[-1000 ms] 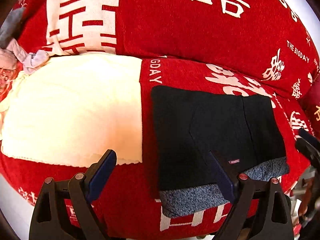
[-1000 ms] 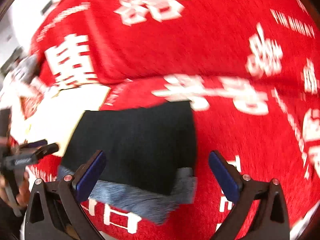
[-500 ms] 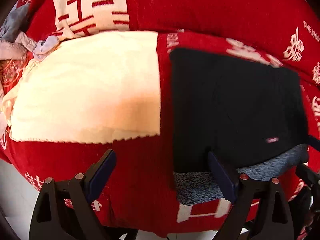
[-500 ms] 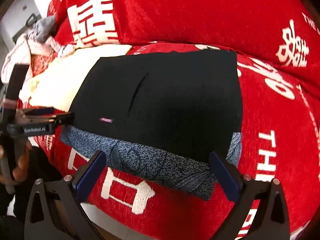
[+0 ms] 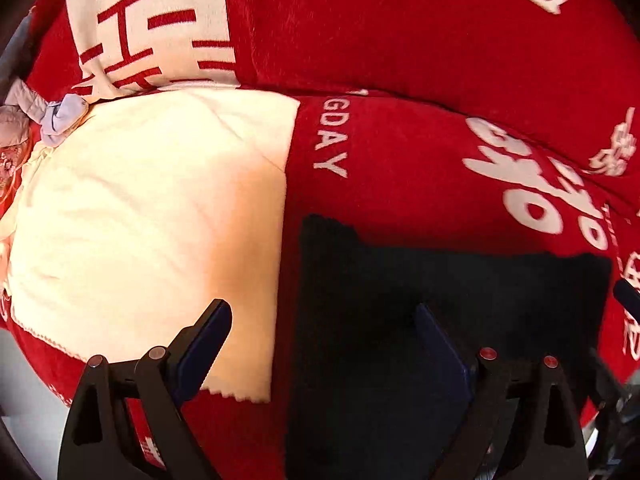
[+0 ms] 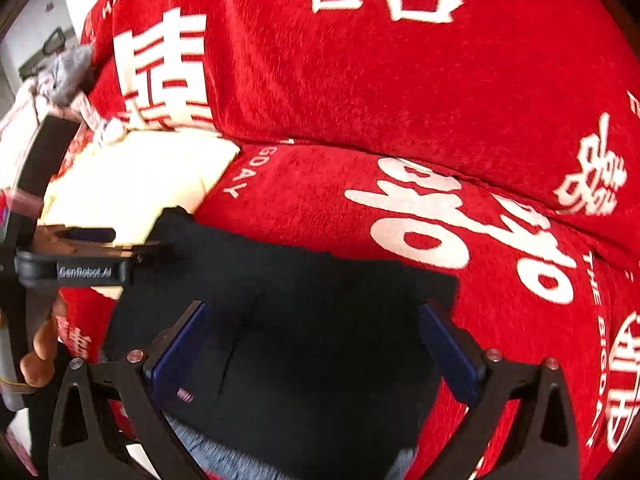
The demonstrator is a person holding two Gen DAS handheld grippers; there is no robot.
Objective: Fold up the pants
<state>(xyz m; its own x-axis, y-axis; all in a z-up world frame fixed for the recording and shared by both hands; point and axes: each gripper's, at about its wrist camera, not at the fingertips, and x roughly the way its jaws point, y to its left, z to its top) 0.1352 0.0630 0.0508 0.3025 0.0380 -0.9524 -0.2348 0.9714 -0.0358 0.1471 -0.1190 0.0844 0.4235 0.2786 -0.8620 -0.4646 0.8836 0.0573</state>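
Observation:
The folded black pants (image 5: 440,320) lie on the red sofa seat, on top of a blue-grey patterned garment (image 6: 224,456) that shows at the front edge. My left gripper (image 5: 324,328) is open over the pants' left edge. My right gripper (image 6: 312,336) is open, its fingers spread over the pants (image 6: 320,320) near the front. The left gripper (image 6: 96,252) also shows in the right wrist view at the pants' left corner. A small label (image 6: 185,394) sits by the right gripper's left finger.
A cream towel (image 5: 140,232) covers the seat left of the pants. The red sofa cover (image 5: 400,40) with white characters forms seat and backrest. Crumpled pale clothes (image 5: 36,120) lie at the far left.
Both grippers have moved down and forward onto the pants, which now fill the lower part of both views. The patterned garment has dropped out of the left wrist view.

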